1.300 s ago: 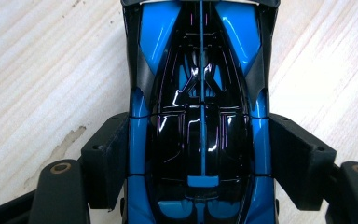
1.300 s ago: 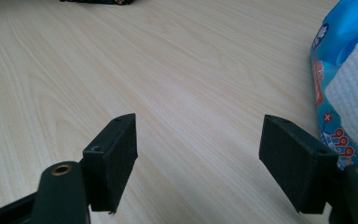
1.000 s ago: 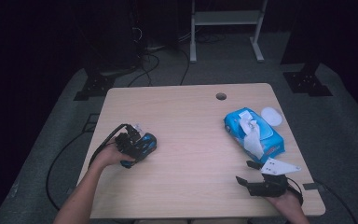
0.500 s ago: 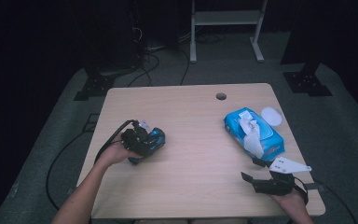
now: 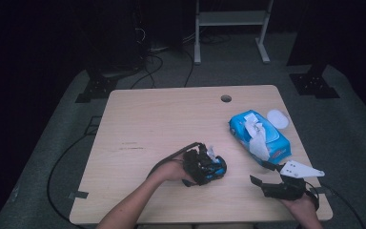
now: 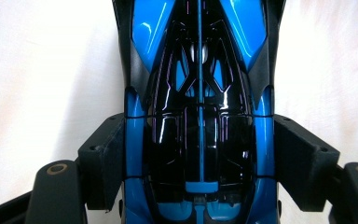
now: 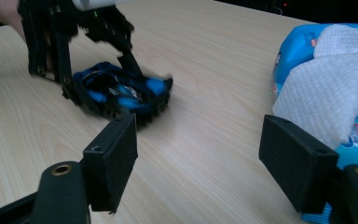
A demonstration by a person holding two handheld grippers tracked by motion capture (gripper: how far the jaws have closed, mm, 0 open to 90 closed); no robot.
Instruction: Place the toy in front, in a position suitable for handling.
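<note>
A glossy blue and black toy car (image 6: 198,116) sits between the two pads of my left gripper (image 6: 198,156), and both pads press on its sides. In the high view the left gripper (image 5: 201,166) holds the car (image 5: 215,168) low over the table's front middle. My right gripper (image 5: 263,173) rests near the front right corner, jaws wide apart with nothing between them. The right gripper view looks across its own open jaws (image 7: 205,163) at the car (image 7: 121,93) and at the left gripper (image 7: 70,28) above it.
A blue pack of wet wipes (image 5: 259,136) lies at the right with a white wipe pulled up from it (image 7: 335,79). A round white lid (image 5: 277,118) lies beside it. The wooden table (image 5: 162,119) has a small hole (image 5: 226,98) near its far edge.
My left hand has carried the toy car to the right, from the table's left part to the front middle. The right gripper has stayed where it was.
</note>
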